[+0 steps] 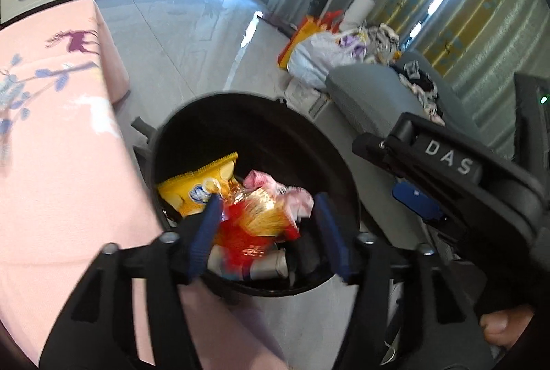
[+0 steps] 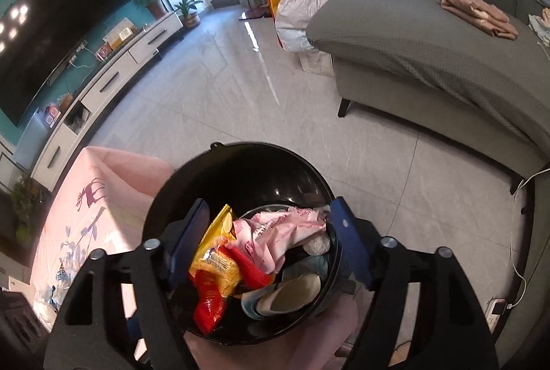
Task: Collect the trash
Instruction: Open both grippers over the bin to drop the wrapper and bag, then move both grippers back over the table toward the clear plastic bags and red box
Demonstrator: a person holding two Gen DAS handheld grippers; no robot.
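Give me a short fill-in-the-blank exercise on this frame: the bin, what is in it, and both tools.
1. The wrappers lie inside a round bin whose colour is ____.
2. Both the left tool and the right tool hover over the bin with jaws ____.
3. The cloth with a deer print beside the bin is ____ in colour.
4. The snack bag by the left tool's pad is mostly ____.

Missing words: black; open; pink; yellow
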